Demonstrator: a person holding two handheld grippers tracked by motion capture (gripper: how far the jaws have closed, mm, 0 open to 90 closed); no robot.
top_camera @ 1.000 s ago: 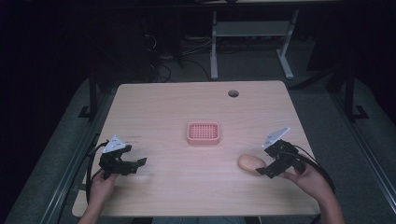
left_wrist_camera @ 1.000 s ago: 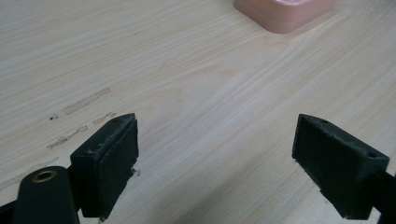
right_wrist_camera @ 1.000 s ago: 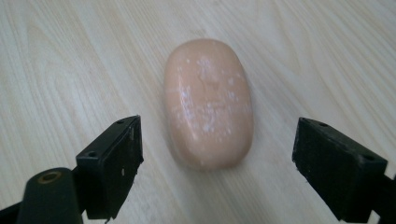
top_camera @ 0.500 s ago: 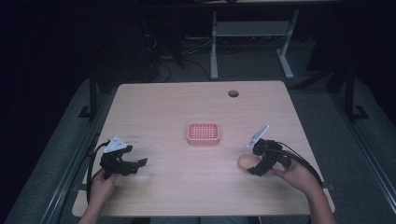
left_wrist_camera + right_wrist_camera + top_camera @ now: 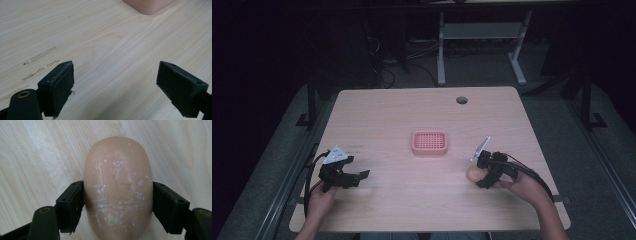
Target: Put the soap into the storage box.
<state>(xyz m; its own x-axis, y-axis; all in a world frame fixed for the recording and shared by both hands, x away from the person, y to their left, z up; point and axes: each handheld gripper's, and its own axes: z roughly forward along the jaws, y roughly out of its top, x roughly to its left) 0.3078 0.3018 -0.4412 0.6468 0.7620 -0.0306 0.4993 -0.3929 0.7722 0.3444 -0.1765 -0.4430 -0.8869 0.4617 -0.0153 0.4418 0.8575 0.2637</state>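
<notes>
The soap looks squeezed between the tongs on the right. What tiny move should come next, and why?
Probably a short lift straight up. The right tongs have both jaws pressed against the sides of the soap, which seems to lie on the table. The pink tray sits apart, toward the middle, so raising the soap first would let it travel there without dragging. The left tongs are open, holding nothing.

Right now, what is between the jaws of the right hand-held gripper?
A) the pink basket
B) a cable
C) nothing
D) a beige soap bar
D: in the right gripper view both jaws of the right hand-held gripper press on the sides of the beige soap bar.
</notes>
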